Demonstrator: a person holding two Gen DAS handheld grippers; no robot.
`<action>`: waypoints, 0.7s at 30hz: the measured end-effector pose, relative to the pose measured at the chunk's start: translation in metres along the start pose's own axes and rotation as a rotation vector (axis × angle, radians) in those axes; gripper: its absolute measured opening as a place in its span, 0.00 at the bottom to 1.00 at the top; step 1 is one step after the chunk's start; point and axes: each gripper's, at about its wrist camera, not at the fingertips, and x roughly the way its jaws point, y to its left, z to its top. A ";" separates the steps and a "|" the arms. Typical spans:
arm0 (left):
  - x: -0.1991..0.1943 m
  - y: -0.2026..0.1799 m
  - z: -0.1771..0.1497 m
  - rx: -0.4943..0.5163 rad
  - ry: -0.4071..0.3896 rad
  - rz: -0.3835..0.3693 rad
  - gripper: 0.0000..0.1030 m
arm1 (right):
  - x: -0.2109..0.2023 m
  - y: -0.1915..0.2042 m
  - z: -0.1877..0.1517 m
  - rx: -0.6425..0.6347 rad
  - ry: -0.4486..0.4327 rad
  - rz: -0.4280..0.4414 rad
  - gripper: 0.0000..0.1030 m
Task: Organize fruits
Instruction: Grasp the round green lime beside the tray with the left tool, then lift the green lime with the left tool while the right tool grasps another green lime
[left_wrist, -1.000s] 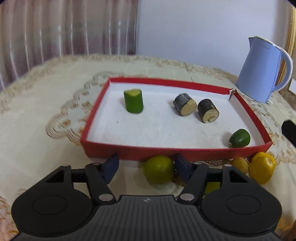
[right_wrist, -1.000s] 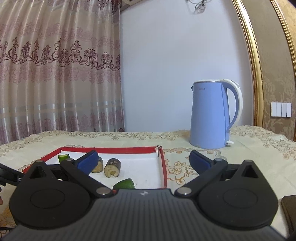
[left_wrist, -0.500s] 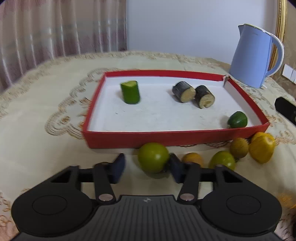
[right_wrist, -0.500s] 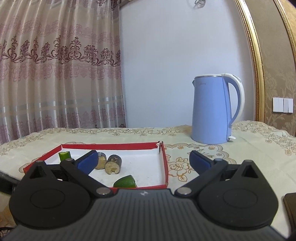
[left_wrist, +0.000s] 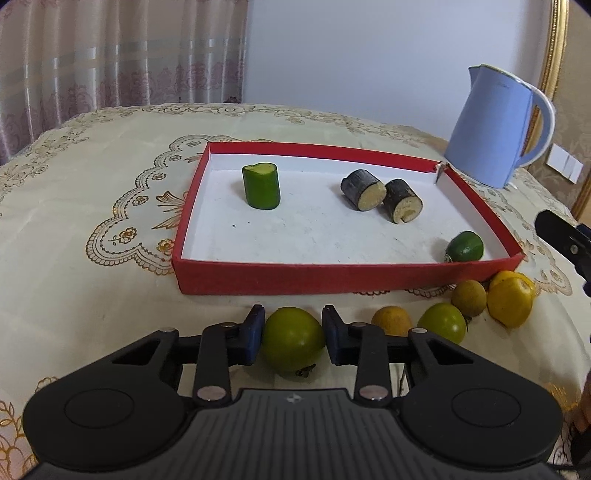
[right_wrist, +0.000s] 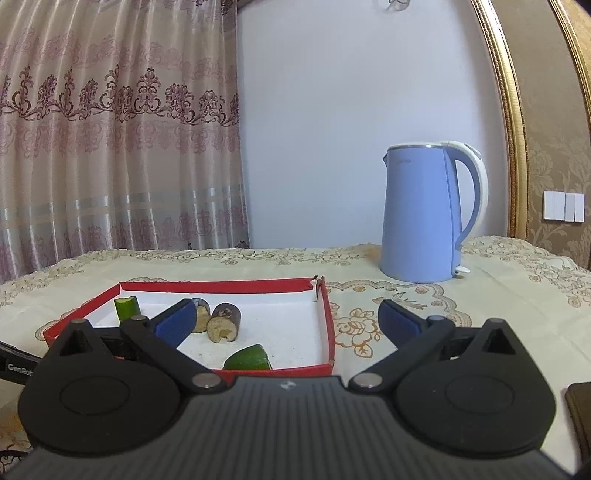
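Dark object (right_wrist: 580, 410) cut off at right wrist view's right edge.

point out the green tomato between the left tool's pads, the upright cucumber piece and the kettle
green tomato (left_wrist: 292, 341), left wrist view, middle of its top face
upright cucumber piece (left_wrist: 261, 187), left wrist view, middle of its green side
kettle (right_wrist: 421, 218), right wrist view, centre of the blue body

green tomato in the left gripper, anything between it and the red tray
Only the tray's own near wall. The green tomato sits between the left gripper's pads just in front of that wall, so it likely has to go up over it. Behind the wall the white floor is bare; the cucumber piece stands farther back.
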 end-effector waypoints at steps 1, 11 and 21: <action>-0.001 0.001 -0.001 0.003 -0.003 -0.005 0.32 | 0.000 0.002 0.000 -0.010 -0.002 0.001 1.00; -0.016 0.012 -0.013 0.030 -0.064 -0.042 0.31 | -0.024 0.001 -0.001 -0.015 -0.124 0.015 1.00; -0.020 0.027 -0.017 0.044 -0.082 -0.008 0.31 | -0.024 0.042 -0.007 -0.182 0.082 0.242 1.00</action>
